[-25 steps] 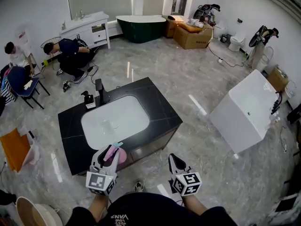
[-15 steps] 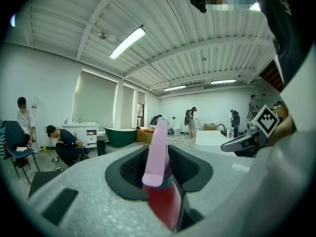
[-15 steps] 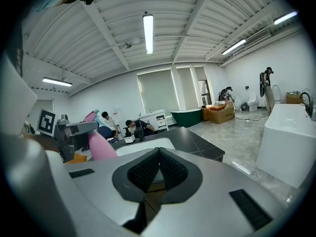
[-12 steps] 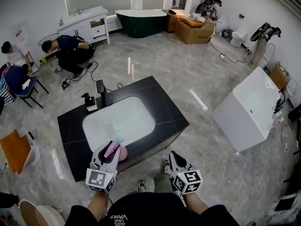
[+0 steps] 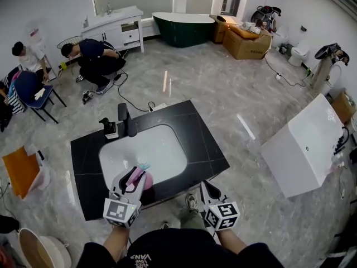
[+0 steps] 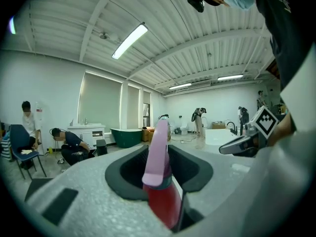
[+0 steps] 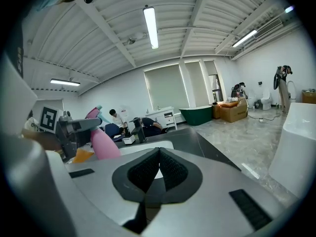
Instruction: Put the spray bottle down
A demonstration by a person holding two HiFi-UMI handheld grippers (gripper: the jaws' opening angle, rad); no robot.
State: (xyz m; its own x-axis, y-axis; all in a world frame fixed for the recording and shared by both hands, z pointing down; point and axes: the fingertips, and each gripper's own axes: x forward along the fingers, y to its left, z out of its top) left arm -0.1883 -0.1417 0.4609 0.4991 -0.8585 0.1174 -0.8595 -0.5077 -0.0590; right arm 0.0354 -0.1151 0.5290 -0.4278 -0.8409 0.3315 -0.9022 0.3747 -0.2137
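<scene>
Over the near edge of the black counter (image 5: pixel 201 144), just at the front rim of its white basin (image 5: pixel 150 149), the pink spray bottle (image 5: pixel 136 177) hangs clear of the surface in the left gripper (image 5: pixel 134 179). The left gripper view shows the jaws clamped on the bottle's darker pink body. The paler trigger head sticks up and forward past them, leaning a little to one side.

The right gripper (image 5: pixel 206 187) is to the bottle's right, near it but apart, just in front of the counter's near side. In its own view the two ribbed pads are pressed together with nothing between them, and the bottle and the left gripper show off to the left.

At the basin's far left rim stands a black faucet (image 5: pixel 129 124), with a small dark-topped dispenser (image 5: pixel 110 129) just beside it on the counter.

Around the counter spreads a grey marbled floor (image 5: pixel 223 94). A white tub (image 5: pixel 307 144) stands to the right, well apart from the counter. At the far wall are a dark green tub (image 5: pixel 187 25), a white cabinet (image 5: pixel 116 27) to its left and cardboard boxes (image 5: pixel 249 42) to its right. One person crouches (image 5: pixel 97 60) in front of the cabinet. Another sits (image 5: pixel 28 57) further left, near a blue chair (image 5: pixel 30 91). An orange bag (image 5: pixel 19 172) lies on the floor left of the counter.
</scene>
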